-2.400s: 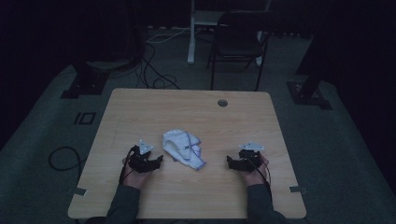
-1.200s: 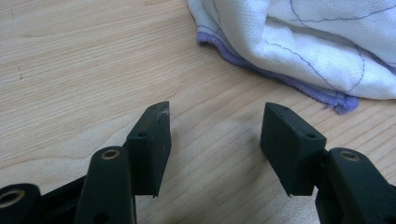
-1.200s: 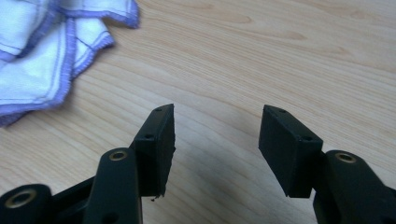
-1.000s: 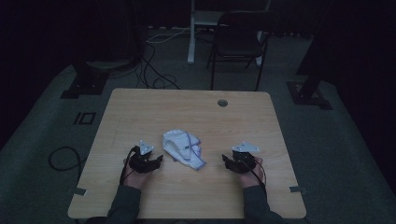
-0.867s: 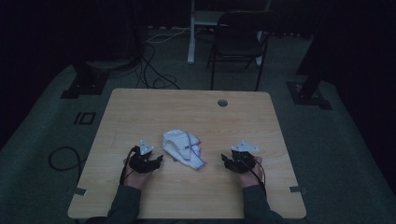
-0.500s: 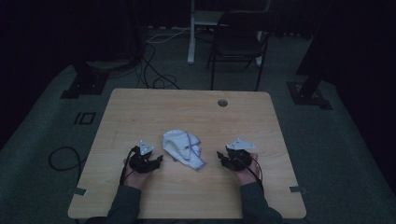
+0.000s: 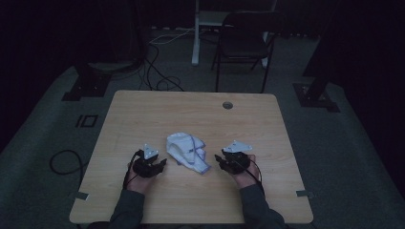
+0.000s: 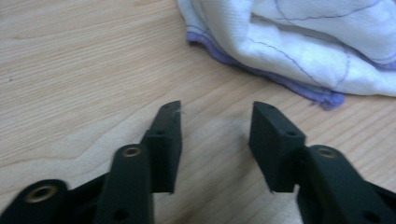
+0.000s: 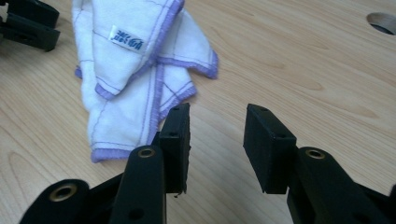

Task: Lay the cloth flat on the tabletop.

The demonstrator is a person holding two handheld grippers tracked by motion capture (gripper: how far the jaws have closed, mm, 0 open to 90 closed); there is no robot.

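A crumpled white cloth (image 7: 187,151) with purple edging lies on the wooden table (image 7: 143,114), between my two grippers. My left gripper (image 7: 161,163) rests just left of it, jaws pointing at the cloth (image 8: 299,42). The left gripper (image 8: 217,109) is open; its jaws have just been closing, with only bare wood between them. My right gripper (image 7: 218,158) sits just right of the cloth (image 9: 135,70). The right gripper (image 9: 218,112) is open too, its jaws have also just been closing on nothing, and its left jaw tip is beside the cloth's hem.
A round cable hole (image 7: 228,105) is near the table's far edge, also seen as the hole (image 9: 383,21) in the right gripper view. A dark chair (image 7: 243,43) and floor cables (image 7: 157,71) lie beyond the table. The left gripper's jaws (image 9: 28,23) show past the cloth.
My right gripper has shifted left, closer to the cloth. The left hand and the cloth have stayed where they were.
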